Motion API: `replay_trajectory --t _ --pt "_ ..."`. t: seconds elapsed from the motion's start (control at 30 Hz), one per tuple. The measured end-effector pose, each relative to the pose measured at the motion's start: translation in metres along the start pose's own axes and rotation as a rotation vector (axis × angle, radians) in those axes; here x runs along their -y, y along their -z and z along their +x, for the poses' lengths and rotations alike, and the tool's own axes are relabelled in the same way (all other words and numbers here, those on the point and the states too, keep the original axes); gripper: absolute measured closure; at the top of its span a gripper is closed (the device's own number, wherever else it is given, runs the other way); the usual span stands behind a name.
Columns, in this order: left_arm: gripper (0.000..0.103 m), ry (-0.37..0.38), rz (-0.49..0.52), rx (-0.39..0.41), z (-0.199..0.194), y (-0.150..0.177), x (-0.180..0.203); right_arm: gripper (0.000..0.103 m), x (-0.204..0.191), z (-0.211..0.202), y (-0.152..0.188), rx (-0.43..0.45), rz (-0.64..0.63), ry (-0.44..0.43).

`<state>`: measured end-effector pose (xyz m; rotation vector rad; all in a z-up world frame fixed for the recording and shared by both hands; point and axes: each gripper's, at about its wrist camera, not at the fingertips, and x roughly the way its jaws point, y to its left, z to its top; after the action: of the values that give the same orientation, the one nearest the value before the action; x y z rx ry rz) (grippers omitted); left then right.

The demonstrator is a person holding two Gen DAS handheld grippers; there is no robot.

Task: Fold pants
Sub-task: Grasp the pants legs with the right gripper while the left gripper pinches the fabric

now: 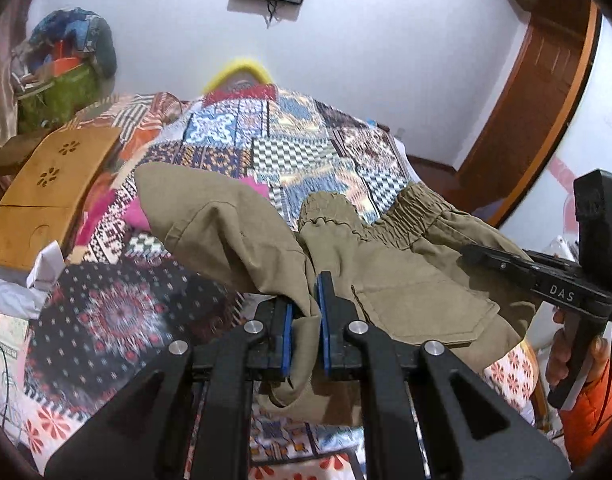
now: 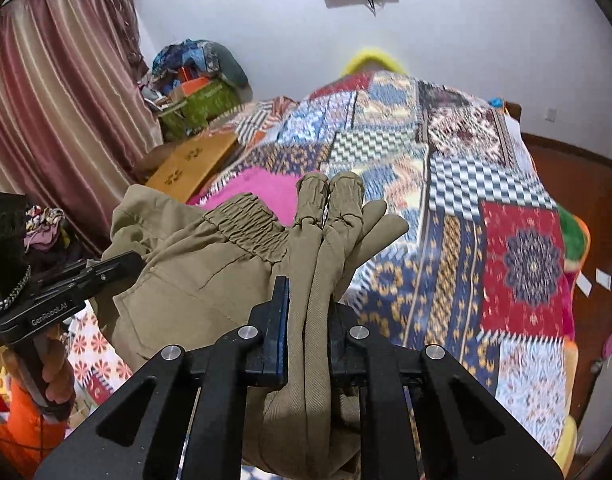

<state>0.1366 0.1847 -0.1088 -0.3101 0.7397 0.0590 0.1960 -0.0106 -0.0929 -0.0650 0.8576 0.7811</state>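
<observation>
Khaki pants (image 1: 406,276) with an elastic waistband and gathered cuffs hang bunched in the air above the bed. My left gripper (image 1: 306,312) is shut on a fold of the pants fabric. My right gripper (image 2: 306,320) is shut on a thick bundle of the same pants (image 2: 209,264), with both gathered cuffs (image 2: 330,196) sticking up past its fingers. The right gripper also shows in the left wrist view (image 1: 506,264), at the right of the pants. The left gripper shows in the right wrist view (image 2: 85,276), at the left of the pants.
A patchwork quilt (image 2: 466,208) covers the bed (image 1: 265,148). A pink cloth (image 2: 261,188) lies on it under the pants. A wooden lap table (image 1: 53,192) sits at the bed's left edge, beside a pile of bags (image 1: 65,64) and a curtain (image 2: 45,112).
</observation>
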Motion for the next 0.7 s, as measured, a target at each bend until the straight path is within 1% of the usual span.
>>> replay_trajectory --t 0.1,0.33,0.43,0.57,0.7 --pt "0.093 -0.004 -0.007 0.019 0.002 -0.012 -0.011 0.091 -0.006 0.007 -0.013 0.02 -0.013 -0.003" --pt "0.093 0.042 -0.069 0.038 0.018 -0.045 -0.05 0.091 -0.018 0.024 -0.044 0.063 -0.035 -0.001" --pt "0.093 0.023 -0.07 0.039 0.031 -0.059 -0.065 0.091 -0.022 0.036 -0.058 0.082 -0.044 -0.004" --pt "0.093 -0.021 -0.056 0.051 0.047 -0.08 -0.084 0.091 -0.031 0.058 -0.077 0.1 -0.067 -0.002" --pt "0.093 -0.035 -0.069 0.052 0.066 -0.098 -0.108 0.091 -0.039 0.083 -0.094 0.115 -0.079 0.0"
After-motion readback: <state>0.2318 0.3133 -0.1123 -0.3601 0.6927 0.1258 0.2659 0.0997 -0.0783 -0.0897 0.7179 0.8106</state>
